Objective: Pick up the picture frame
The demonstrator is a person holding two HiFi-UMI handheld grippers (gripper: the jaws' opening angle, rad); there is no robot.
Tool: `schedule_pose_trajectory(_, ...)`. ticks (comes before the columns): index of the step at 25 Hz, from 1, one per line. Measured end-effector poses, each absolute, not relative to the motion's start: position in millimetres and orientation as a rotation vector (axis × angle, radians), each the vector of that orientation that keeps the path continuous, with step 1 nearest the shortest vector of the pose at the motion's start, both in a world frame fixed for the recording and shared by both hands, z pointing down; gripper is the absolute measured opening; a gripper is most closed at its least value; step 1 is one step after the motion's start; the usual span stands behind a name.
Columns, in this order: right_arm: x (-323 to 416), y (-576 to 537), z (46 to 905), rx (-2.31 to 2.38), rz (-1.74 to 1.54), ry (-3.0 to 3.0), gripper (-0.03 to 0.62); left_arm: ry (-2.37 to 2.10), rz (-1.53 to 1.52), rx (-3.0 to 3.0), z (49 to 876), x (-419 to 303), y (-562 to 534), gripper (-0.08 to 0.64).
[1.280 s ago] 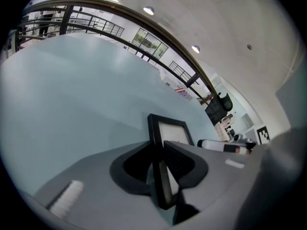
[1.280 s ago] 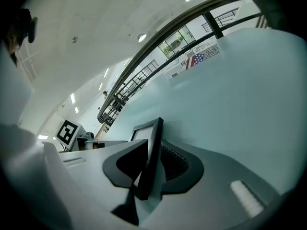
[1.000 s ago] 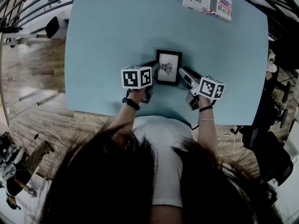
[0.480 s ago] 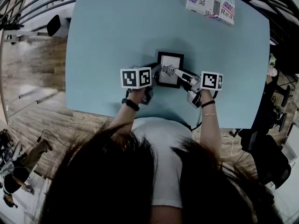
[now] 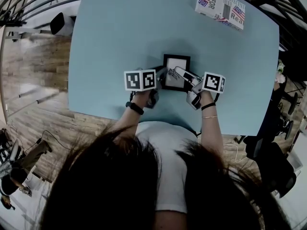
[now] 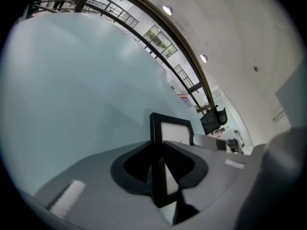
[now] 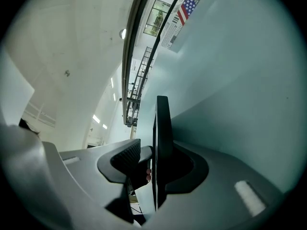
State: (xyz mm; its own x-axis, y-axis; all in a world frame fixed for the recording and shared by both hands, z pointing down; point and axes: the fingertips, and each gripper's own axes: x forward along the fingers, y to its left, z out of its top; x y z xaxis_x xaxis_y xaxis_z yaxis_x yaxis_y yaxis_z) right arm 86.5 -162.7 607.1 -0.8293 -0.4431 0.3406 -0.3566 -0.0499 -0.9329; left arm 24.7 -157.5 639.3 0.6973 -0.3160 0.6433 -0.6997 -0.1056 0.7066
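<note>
both edges hidden: left gripper [image 6: 158,152] jaws clamp picture frame [image 5: 176,67], right gripper [image 7: 151,150] jaws loose round it, just narrowing.

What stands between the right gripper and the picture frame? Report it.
Nothing visible. The right gripper straddles an edge of the picture frame; its jaws, just closing, do not yet press it.

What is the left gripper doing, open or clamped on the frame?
Clamped: the left gripper pinches the edge of the picture frame between its jaws.
</note>
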Motion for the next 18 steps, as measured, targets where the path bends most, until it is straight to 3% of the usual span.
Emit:
schedule_pose_trajectory(4, 88.1, -162.1, 611.4, -0.927, -2.047, 2.116, 0.126, -0.826, 0.397, 1.699, 639.5, 23.9, -157.4, 0.133)
schedule_pose_trajectory(6, 89.0, -160.1, 615.7, -0.953, -2.055, 2.117, 0.036, -0.825, 0.391, 1.694, 639.6, 23.4, -157.7, 0.133)
schedule_pose_trajectory(18, 90.9, -156.3, 617.4, -0.957, -2.03, 2.029, 0.015, -0.829, 0.375, 1.682, 639.8, 22.2, -158.4, 0.133)
